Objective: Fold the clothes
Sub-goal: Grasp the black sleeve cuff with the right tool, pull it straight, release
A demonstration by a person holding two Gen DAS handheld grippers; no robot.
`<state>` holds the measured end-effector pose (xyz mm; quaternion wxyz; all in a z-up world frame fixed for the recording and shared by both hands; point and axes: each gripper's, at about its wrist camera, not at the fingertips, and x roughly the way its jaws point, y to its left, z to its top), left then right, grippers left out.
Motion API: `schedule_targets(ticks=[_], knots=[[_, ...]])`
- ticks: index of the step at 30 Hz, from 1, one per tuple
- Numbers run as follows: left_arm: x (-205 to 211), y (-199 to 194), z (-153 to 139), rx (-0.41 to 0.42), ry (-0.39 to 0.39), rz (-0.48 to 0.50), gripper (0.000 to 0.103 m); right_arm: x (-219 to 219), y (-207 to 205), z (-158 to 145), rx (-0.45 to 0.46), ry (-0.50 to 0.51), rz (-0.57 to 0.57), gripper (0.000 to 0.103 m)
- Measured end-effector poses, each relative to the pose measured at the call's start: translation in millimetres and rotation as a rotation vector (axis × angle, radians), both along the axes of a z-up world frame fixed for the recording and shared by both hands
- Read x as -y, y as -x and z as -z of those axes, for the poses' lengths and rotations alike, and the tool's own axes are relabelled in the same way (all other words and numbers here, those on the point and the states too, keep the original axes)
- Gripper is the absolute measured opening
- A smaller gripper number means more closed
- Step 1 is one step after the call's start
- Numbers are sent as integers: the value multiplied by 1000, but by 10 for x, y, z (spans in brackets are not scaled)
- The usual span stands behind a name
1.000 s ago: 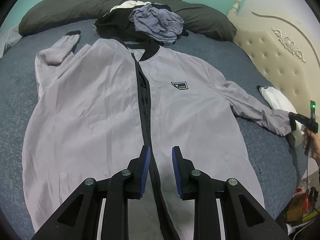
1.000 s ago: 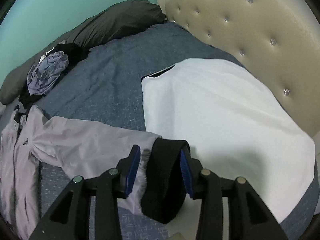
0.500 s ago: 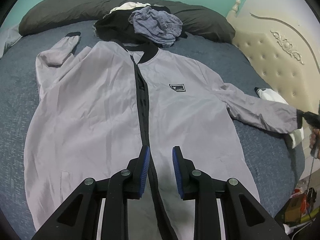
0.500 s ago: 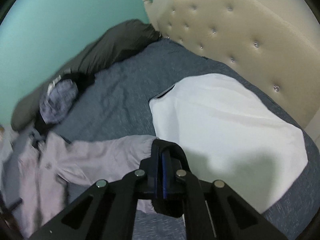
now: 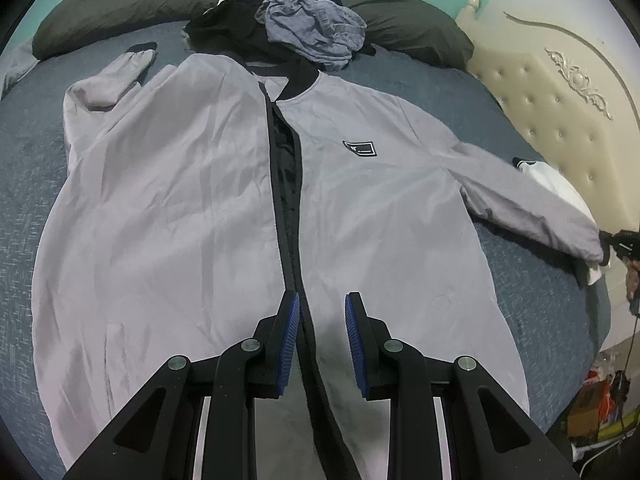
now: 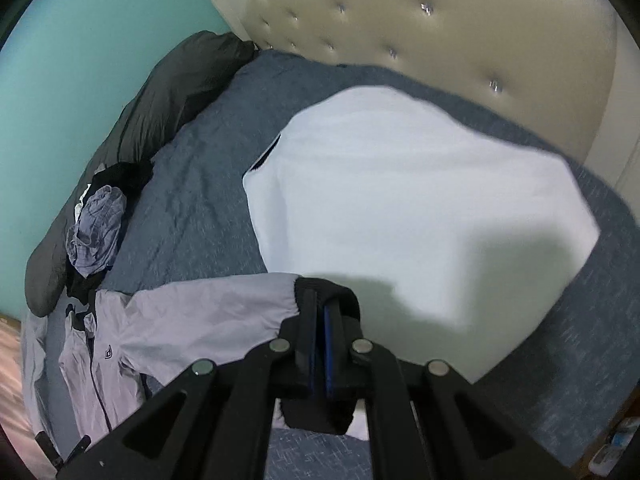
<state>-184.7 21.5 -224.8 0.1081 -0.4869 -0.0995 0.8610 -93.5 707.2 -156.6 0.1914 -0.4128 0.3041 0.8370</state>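
Right tongs [image 6: 325, 316] pinch jacket's [image 5: 180, 208] black cuff [image 6: 344, 296] — sleeve stretched leftward.

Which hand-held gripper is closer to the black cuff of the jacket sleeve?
Right. The right hand-held gripper is shut on the black cuff; the left hand-held gripper hovers over the jacket's zipper near the hem.

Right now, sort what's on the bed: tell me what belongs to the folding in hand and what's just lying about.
In the job:
- grey jacket
- its black cuff, clamped in the right tongs
- left tongs, over the zip

Lying about:
- white garment
- clothes heap
- dark pillow
- headboard
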Motion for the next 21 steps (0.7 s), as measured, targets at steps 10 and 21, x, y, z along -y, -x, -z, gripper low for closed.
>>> schedule_targets(ticks=[10,21], knots=[[-48,34,156,33,9,18,26,77,-22,283,69,-36,-42,3],[-89,38,443,94,10,45,26,-6,-80,58,-50,-9,-52,4]])
